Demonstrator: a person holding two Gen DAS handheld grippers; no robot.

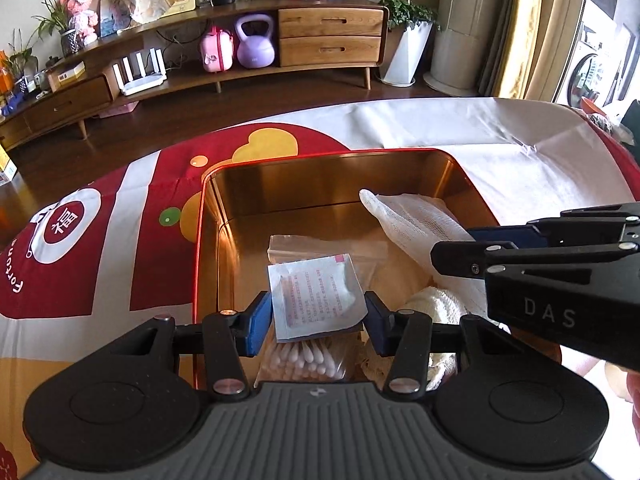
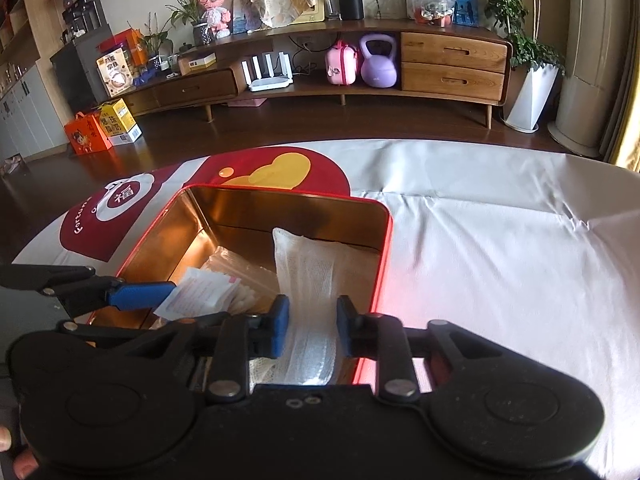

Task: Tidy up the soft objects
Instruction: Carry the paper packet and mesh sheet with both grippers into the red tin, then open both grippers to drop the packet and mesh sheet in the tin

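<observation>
A red tin box (image 1: 208, 200) with a shiny gold inside sits on a red and white tablecloth (image 2: 480, 240). The left gripper (image 1: 319, 312) pinches a small white paper packet (image 1: 316, 296) over the box. Under it lies a bag of cotton swabs (image 1: 304, 360). The right gripper (image 2: 312, 324) has its jaws a little apart around a white gauze pad (image 2: 308, 272), which stands inside the box and leans on the back wall.
</observation>
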